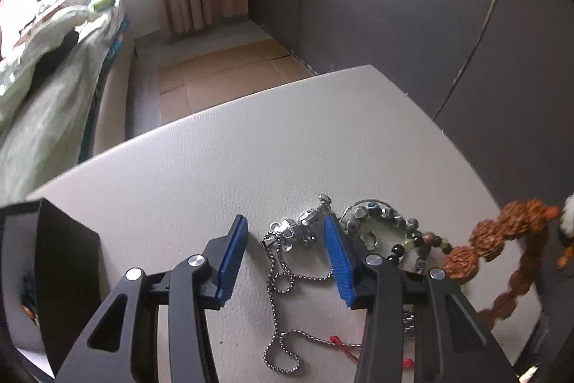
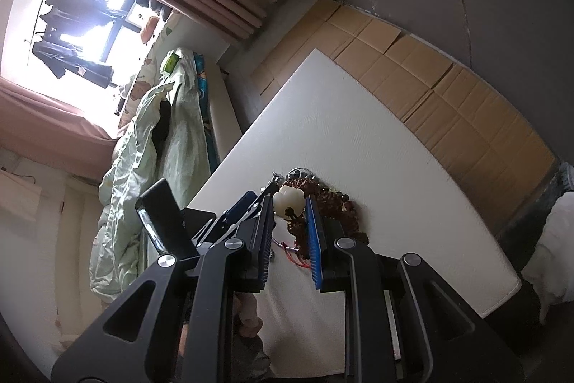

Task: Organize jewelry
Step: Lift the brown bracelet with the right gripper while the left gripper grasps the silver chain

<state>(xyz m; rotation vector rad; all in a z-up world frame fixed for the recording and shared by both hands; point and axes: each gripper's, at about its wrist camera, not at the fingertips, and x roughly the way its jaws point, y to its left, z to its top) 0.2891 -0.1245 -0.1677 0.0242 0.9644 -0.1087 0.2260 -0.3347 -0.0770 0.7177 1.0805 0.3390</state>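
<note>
Left tongs point(image 1: 287, 253) open astride the ball chain point(image 1: 283, 279); right tongs point(image 2: 288, 239) open around the white pendant point(image 2: 288, 198): squeeze the bunched links.

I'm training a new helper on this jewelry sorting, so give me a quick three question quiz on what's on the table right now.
1. True or false: the left hand-held gripper is open over the silver chain.
2. Which side of the table has the black box: A left, B right?
3. What does the right hand-held gripper frame between its fingers?

Key: 1 true. 2 A. 3 The white bead on the brown bead strand; whether it grips it can't be told.
</note>
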